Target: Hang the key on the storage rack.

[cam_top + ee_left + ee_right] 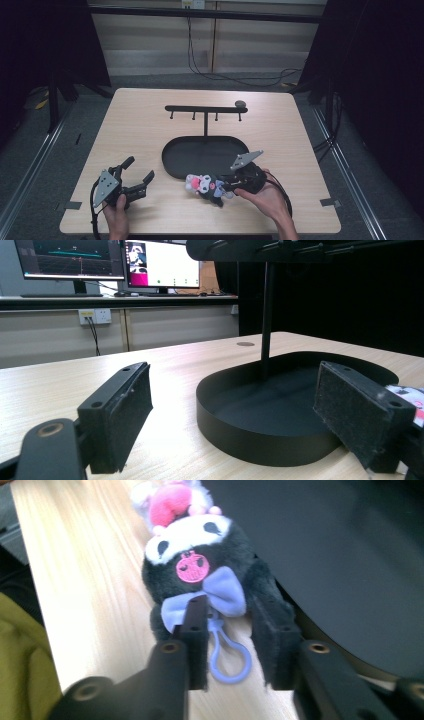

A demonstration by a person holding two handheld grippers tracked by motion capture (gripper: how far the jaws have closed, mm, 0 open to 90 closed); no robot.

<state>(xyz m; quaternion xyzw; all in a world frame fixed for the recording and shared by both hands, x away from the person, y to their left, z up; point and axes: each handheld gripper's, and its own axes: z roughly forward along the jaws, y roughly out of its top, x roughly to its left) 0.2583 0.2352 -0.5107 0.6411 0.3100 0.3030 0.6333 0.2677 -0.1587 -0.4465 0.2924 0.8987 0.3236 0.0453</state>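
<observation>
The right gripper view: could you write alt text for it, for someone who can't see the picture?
A hand-held gripper closes its two black jaws around the lilac bow and clip of a small black-and-white plush keychain with a pink hat, lying on a light wooden table. A black oval tray lies just beside the toy.

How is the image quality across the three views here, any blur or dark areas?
High view: table evenly lit, surroundings dark. Left gripper view: pads and tray fairly sharp, monitors bright. Right gripper view: plush toy soft, tray a featureless black.
</observation>
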